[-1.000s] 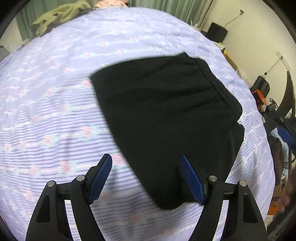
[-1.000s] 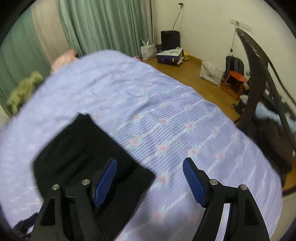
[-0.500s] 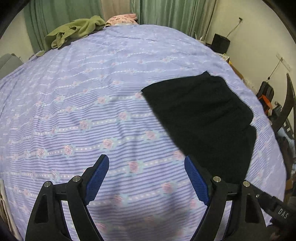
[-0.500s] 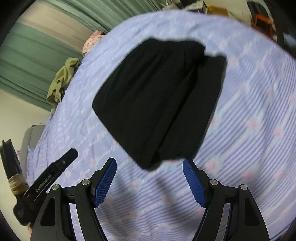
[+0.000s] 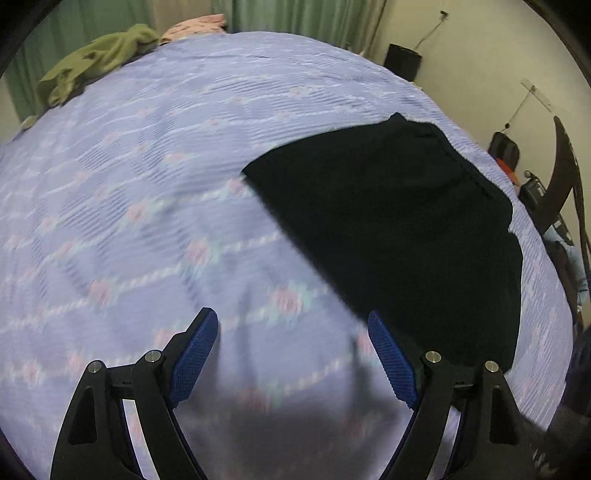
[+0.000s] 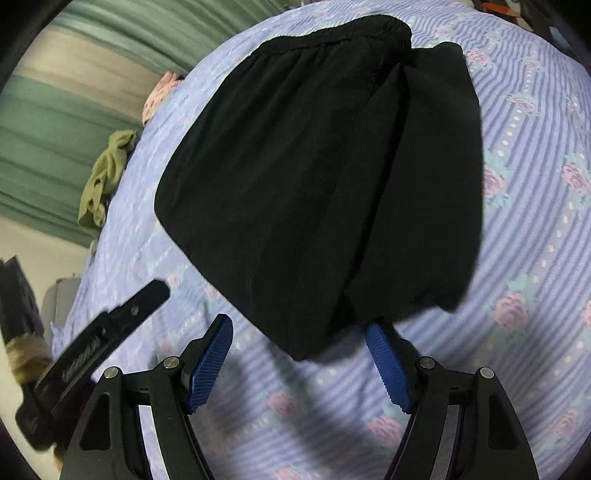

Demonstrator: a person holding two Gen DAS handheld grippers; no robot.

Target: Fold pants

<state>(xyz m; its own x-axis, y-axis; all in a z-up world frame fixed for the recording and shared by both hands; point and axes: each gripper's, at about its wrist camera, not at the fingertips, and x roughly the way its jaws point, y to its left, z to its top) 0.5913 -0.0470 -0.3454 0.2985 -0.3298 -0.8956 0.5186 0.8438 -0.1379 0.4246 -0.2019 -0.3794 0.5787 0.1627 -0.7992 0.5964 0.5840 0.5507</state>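
**Folded black pants on bed, both hand-held grippers spread**

Item: black pants (image 6: 325,184), folded into a compact stack, lying flat on a bed (image 5: 147,221) covered with a lilac striped sheet printed with pink roses. The gathered waistband lies at the far end in the right wrist view; a second layer shows along the stack's right side, offset from the top layer.

Left hand-held gripper (image 5: 293,354): fingers spread wide, nothing between them, over bare sheet, with the near left edge of the pants just beside its right fingertip (this view is blurred).

Right hand-held gripper (image 6: 299,362): fingers spread wide, holding nothing, at the near corner of the pants; whether a fingertip touches the cloth cannot be told.

Also present: a green garment (image 5: 96,62) and a pink cloth (image 5: 195,27) at the far end of the bed, green curtains (image 6: 66,147) behind.
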